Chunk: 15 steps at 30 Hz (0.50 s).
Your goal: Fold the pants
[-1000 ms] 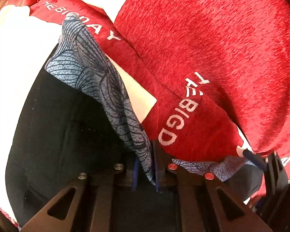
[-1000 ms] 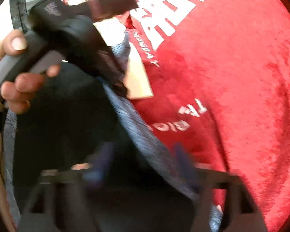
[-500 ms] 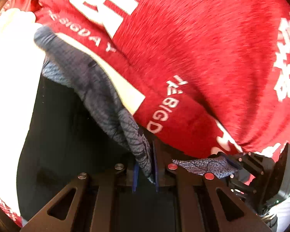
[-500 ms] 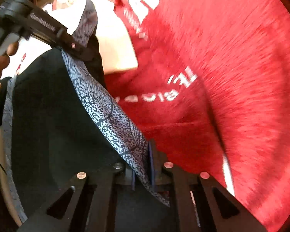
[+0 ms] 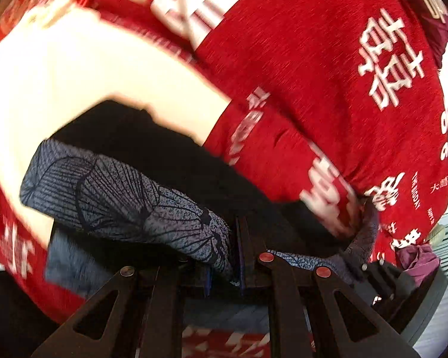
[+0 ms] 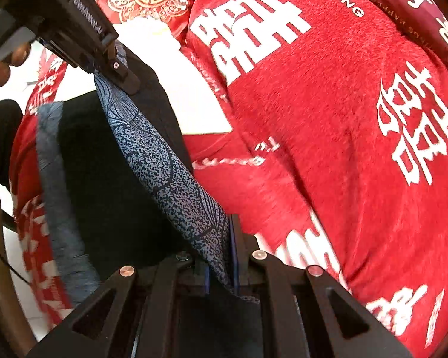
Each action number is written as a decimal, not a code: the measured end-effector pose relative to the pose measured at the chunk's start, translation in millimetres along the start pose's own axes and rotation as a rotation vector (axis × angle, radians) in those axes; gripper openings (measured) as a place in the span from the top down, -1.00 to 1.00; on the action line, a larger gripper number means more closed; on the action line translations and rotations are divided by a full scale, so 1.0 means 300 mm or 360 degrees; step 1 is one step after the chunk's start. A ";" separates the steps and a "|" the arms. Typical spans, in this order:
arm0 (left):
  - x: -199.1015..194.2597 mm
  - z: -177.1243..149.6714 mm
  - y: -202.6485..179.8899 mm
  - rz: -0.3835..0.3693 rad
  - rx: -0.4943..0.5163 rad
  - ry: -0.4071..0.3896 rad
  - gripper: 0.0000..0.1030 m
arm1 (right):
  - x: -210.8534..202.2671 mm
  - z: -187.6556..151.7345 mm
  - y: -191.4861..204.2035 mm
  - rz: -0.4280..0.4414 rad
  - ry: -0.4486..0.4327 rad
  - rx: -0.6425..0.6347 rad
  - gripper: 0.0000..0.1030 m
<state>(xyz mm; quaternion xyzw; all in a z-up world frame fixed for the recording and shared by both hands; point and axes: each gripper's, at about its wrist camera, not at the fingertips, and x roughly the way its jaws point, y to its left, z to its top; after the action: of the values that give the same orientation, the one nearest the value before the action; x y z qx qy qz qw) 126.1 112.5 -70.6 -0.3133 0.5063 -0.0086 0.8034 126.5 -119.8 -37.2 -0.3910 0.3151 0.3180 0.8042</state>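
The pants are black [image 5: 152,149] with a grey-blue leaf-patterned band [image 5: 125,200]. My left gripper [image 5: 224,268] is shut on that band, which folds over to the left in its view. My right gripper [image 6: 221,268] is shut on the same band [image 6: 167,173], which runs taut up to the left gripper [image 6: 104,50] at the upper left of the right wrist view. The black cloth [image 6: 104,179] hangs between and below them. The right gripper's body [image 5: 403,292] shows at the lower right of the left wrist view.
A red blanket with white characters [image 6: 328,119] covers the surface under the pants and also shows in the left wrist view [image 5: 313,74]. A white patch [image 5: 89,74] lies beside the pants. A purple cloth [image 5: 418,259] sits at the far right.
Both grippers have lifted and pulled back with the band held. The pants have swung lower in the left wrist view, and more of the red blanket now shows beyond them.
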 end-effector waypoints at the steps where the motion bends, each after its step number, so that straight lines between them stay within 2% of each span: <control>1: 0.013 -0.026 0.034 -0.0003 -0.0028 0.0029 0.72 | -0.003 -0.016 0.050 -0.0021 0.0014 -0.0008 0.78; 3: 0.039 -0.070 0.105 -0.0024 -0.0112 0.0076 0.72 | 0.004 -0.055 0.141 -0.0050 0.0049 -0.0018 0.78; 9: 0.092 -0.175 0.264 -0.0006 -0.0228 0.0181 0.72 | 0.057 -0.138 0.361 -0.0178 0.0125 -0.0134 0.78; 12: 0.085 -0.192 0.303 -0.0051 -0.0280 0.0188 0.72 | 0.066 -0.153 0.410 -0.0275 0.0143 -0.0146 0.73; 15: 0.036 -0.194 0.304 0.0014 -0.0230 0.0152 0.71 | 0.053 -0.150 0.436 -0.0346 0.0172 -0.0104 0.71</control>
<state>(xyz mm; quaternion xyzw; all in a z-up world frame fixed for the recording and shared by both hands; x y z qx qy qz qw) 56.1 153.4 -142.9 -0.3675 0.5449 0.0165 0.7535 25.3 -88.5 -127.6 -0.4654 0.3033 0.2174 0.8026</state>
